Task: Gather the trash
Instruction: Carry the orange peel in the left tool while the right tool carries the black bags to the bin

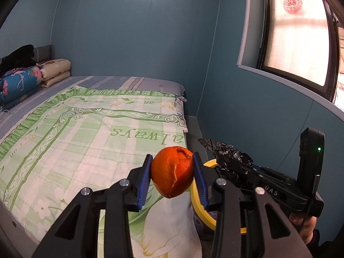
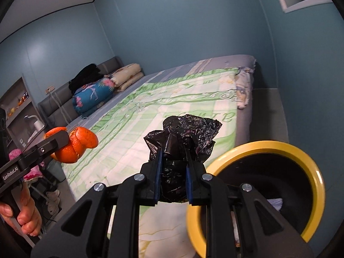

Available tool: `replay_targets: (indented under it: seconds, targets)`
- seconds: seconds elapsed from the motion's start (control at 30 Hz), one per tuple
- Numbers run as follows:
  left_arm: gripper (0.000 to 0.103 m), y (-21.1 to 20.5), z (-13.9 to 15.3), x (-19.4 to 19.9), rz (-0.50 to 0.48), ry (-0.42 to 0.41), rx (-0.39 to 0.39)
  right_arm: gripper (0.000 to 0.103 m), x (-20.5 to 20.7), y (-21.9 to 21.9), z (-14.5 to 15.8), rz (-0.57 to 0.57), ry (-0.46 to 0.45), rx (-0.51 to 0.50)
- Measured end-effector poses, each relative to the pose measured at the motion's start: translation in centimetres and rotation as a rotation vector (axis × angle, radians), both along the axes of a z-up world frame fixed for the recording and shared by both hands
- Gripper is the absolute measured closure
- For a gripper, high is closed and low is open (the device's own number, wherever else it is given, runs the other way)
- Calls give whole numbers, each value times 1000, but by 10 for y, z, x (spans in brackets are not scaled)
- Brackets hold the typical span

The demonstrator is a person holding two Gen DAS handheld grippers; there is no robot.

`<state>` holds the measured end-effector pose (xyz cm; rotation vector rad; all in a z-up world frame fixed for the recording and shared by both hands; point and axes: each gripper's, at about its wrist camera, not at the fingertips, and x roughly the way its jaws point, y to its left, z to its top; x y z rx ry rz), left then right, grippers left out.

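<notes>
Your left gripper (image 1: 173,177): blue pads (image 1: 144,179) clamped on an orange peel (image 1: 173,173), one pad on each side, the peel held in the air above the quilt (image 1: 86,133). From the right wrist view the same peel (image 2: 75,145) sits at the left, with your left hand (image 2: 23,217) wrapped round the handle below it.

Your right gripper (image 2: 173,172): jaws clamped on a bunched black bag (image 2: 182,133), crumpled plastic rising above the pads and filling the gap between them.

Bin (image 2: 318,172): yellow rim, dark inside, just right of and below the right gripper, beside the bed; something pale lies inside it, too dim to name. In the left wrist view only part of its rim (image 1: 198,202) shows behind the left gripper's right finger.

Bed: green and white quilt spread flat; folded bedding (image 1: 21,83) stacked at the headboard.

Window (image 1: 296,34): on the right wall.
</notes>
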<state>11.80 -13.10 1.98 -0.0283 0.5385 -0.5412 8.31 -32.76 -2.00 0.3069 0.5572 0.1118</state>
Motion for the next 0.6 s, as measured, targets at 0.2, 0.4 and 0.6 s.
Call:
replay_targets:
  seconds: [0.2,0.4,0.6]
  targets:
    - [68,-33,-3,7,-47,16,7,85,-10,-24,0,-74,-10,7]
    - [67,-66,-16,15,-102,45,8,85,-13,-51,-5,-121,-7,20]
    - [67,-94,-36,27,-137,103,10,84,-14,-76,-16,-175,16,44]
